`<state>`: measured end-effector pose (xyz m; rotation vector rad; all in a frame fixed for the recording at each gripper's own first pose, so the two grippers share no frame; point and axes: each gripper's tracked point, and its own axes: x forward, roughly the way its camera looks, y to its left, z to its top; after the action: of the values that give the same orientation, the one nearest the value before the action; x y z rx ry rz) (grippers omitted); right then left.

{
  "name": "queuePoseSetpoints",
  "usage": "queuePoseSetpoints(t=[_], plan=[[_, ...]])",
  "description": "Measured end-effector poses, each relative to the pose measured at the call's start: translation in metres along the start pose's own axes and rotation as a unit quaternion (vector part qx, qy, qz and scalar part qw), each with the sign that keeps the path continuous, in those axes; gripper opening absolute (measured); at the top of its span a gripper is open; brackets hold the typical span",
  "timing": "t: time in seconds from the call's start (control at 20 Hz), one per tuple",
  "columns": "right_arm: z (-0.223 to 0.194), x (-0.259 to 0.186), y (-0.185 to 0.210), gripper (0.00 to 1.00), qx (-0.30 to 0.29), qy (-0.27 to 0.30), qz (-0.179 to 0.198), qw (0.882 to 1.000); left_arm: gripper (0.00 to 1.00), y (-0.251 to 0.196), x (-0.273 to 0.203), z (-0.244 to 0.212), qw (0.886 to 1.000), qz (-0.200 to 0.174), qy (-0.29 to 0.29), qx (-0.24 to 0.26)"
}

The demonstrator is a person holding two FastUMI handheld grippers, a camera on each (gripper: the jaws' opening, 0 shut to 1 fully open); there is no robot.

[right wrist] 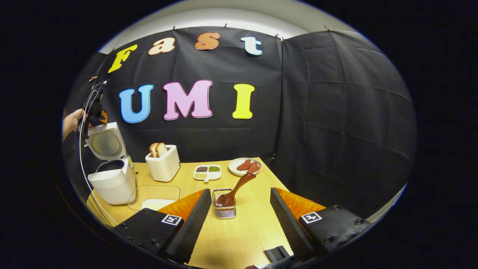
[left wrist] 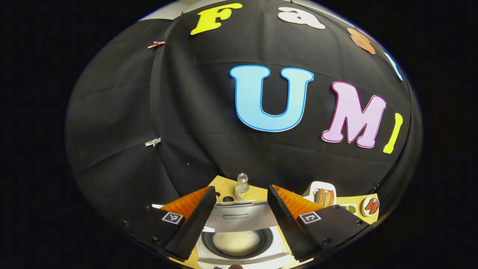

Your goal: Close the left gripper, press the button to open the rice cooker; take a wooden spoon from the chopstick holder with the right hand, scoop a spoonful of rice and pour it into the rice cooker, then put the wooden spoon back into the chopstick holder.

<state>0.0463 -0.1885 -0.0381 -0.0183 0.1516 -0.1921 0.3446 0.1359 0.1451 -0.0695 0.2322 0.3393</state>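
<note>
One dark-brown wooden spoon [right wrist: 235, 190] leaned in the small wire chopstick holder [right wrist: 224, 209] ahead of the wide-open, empty right gripper [right wrist: 239, 220]; light and rigid, probably best pinched mid-handle. The left gripper [left wrist: 239, 220] gaped too.

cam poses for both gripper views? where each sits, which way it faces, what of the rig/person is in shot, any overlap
Left gripper view: rides the left gripper, above the open rice cooker, facing the booth wall; own fingers wide apart at the bottom, rice in the pot.

Right gripper view: rides the right gripper, low over the table, facing the chopstick holder with the wooden spoon; own fingers apart, plus a hand far left.

Shared: rice cooker, divided dish, plate.
</note>
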Motion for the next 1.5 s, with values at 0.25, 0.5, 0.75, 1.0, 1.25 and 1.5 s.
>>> queuePoseSetpoints(t=[0.25, 0.5, 0.75, 1.0, 1.25, 1.5], plan=[[-0.009, 0.013, 0.005, 0.99, 0.011, 0.015, 0.032, 0.999, 0.96, -0.007, -0.026, -0.06, 1.0, 0.007, 0.011, 0.001], [-0.024, 0.021, 0.01, 0.99, 0.006, 0.033, 0.057, 0.998, 0.98, -0.012, -0.035, -0.116, 1.0, 0.014, 0.02, 0.009], [-0.031, 0.026, 0.016, 0.99, -0.015, 0.042, 0.085, 0.995, 0.98, -0.012, -0.035, -0.158, 0.999, 0.015, 0.029, 0.008], [-0.033, 0.028, 0.01, 0.99, -0.019, 0.045, 0.096, 0.994, 0.99, -0.007, -0.031, -0.191, 0.999, 0.027, 0.031, 0.014], [-0.037, 0.029, 0.003, 0.99, -0.017, 0.053, 0.1, 0.993, 1.0, -0.004, -0.021, -0.217, 0.997, 0.039, 0.059, 0.013], [-0.031, 0.031, 0.009, 0.99, -0.02, 0.043, 0.113, 0.992, 1.0, -0.005, -0.021, -0.217, 0.998, 0.032, 0.06, 0.011]])
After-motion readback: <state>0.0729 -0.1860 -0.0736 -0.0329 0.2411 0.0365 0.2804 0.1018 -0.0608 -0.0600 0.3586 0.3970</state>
